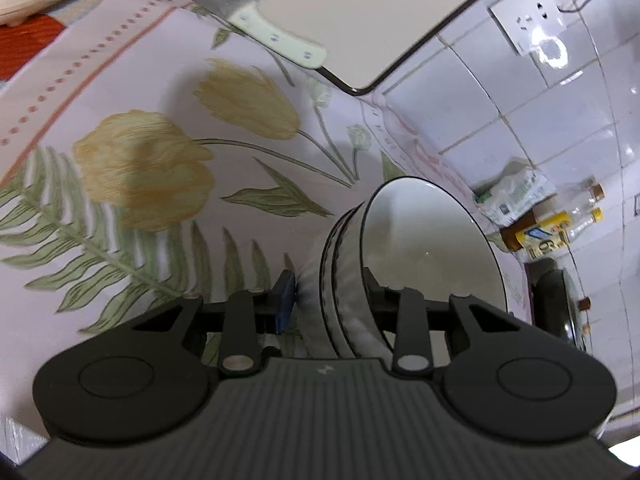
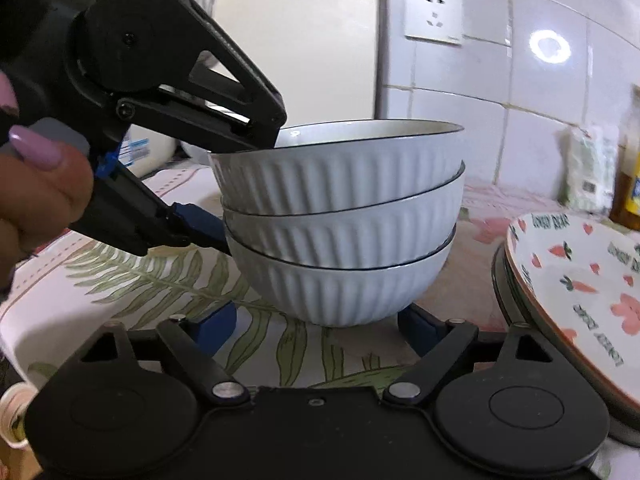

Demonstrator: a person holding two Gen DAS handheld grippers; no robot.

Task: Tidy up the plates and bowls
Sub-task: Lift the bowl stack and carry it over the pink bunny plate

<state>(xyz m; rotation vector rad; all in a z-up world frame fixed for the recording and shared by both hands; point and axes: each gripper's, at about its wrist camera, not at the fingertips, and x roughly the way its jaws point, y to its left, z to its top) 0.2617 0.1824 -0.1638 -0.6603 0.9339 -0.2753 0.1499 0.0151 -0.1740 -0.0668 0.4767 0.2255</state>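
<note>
Three white ribbed bowls with dark rims stand nested in a stack on the floral tablecloth. My left gripper straddles the stack's left wall: its upper finger reaches over the top bowl's rim and its blue-padded lower finger touches the outside lower down. In the left wrist view the stack sits between the left gripper's fingers, which are spread wide. My right gripper is open, its blue pads on either side of the bottom bowl's base.
A plate with carrot and heart print lies on a dark pan at the right. A cleaver lies on a white board. Bottles and a packet stand by the tiled wall.
</note>
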